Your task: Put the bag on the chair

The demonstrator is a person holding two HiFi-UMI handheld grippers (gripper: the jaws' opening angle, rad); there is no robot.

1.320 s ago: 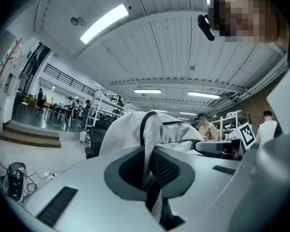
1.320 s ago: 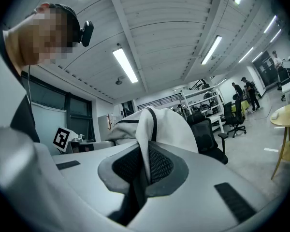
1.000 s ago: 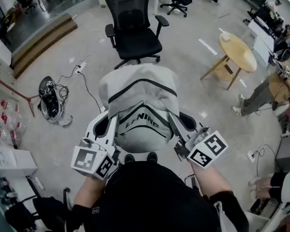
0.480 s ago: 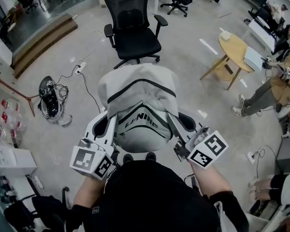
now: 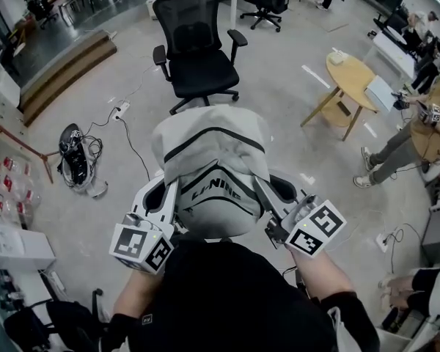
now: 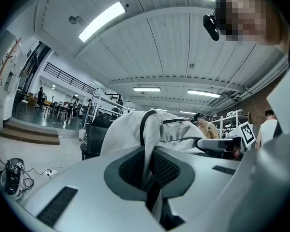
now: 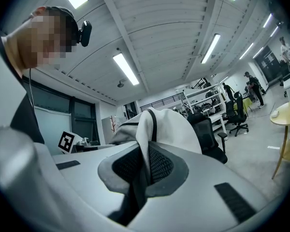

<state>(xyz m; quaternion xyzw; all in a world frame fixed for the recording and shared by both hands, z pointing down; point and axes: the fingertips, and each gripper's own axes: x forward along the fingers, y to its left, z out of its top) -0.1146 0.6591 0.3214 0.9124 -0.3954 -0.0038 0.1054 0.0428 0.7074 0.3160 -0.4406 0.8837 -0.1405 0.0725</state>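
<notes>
A white backpack [image 5: 213, 156] with black trim hangs in the air in front of me, held from both sides. My left gripper [image 5: 171, 191] is shut on a fold of the backpack's [image 6: 164, 129] left side, with cloth pinched between the pads. At the other side, my right gripper [image 5: 262, 188] is shut on a fold of the backpack [image 7: 171, 129] as well. The black mesh office chair [image 5: 198, 57] stands empty on the floor beyond the bag, facing me. It also shows behind the bag as the chair [image 6: 93, 138] in the left gripper view and the chair [image 7: 211, 135] in the right gripper view.
A round wooden table [image 5: 356, 75] stands at the right, with a person [image 5: 414, 134] beside it. On the floor at the left lie a dark device with tangled cables [image 5: 77, 156] and a power strip [image 5: 121, 107]. A wooden step [image 5: 62, 64] runs along the far left.
Both grippers and the bag have moved forward toward the chair, which now sits a little lower and further left in the head view. The grips are unchanged.
</notes>
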